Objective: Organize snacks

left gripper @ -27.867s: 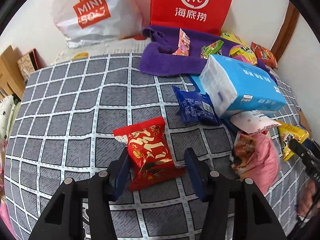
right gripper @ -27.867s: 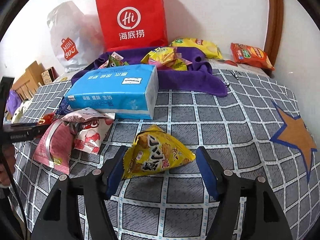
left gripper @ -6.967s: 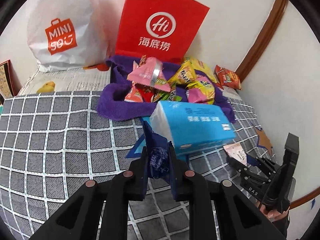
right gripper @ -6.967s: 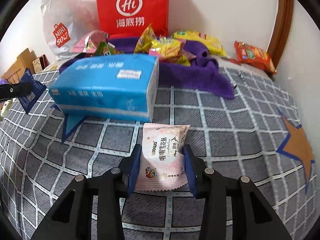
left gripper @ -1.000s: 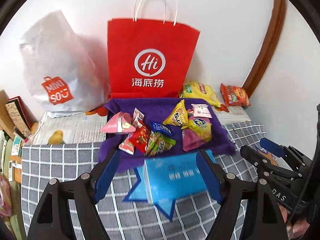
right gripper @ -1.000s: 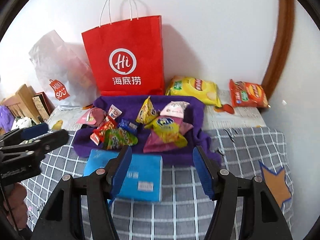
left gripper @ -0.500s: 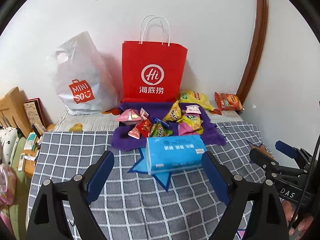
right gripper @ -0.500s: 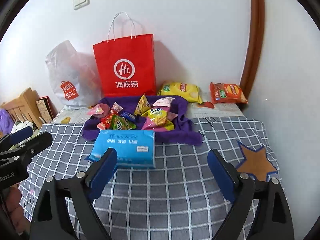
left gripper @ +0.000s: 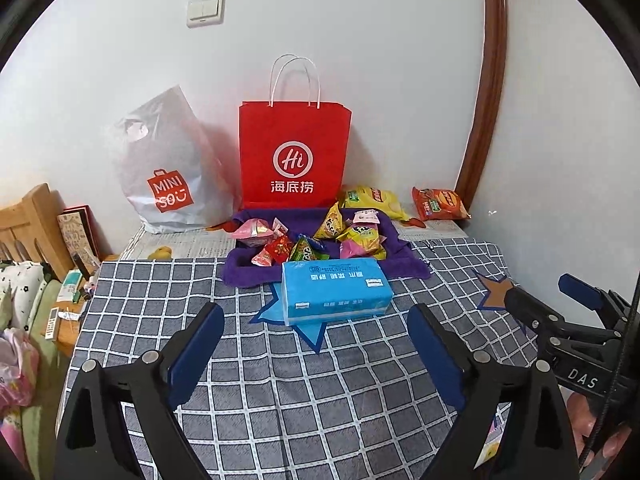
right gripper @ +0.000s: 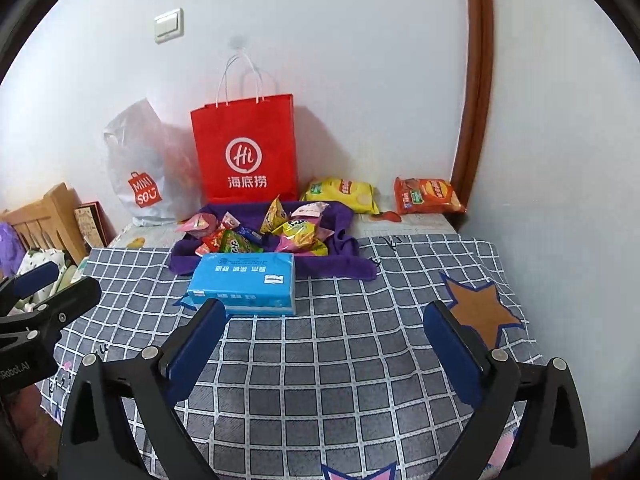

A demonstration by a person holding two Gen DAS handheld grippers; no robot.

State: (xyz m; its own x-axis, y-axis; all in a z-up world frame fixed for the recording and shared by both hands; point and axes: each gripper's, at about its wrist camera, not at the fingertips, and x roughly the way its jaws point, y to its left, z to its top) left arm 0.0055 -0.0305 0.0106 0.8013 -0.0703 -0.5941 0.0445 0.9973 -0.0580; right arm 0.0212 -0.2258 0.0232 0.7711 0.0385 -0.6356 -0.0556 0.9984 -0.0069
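Now both claws had pulled back, jaws just opened wide and empty: left gripper [left gripper: 314, 344], right gripper [right gripper: 326, 344]. Snacks [left gripper: 316, 240] sat piled on the purple towel [left gripper: 404, 266] at twelve o'clock; sorting looked finished.

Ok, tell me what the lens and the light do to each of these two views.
Left wrist: fisheye bows the brown door frame; black vignette at the corners; red paper bag casts a soft shadow on the wall. Right wrist: same bowing; bottom-right edge smeared; print on the blue tissue pack blurred.
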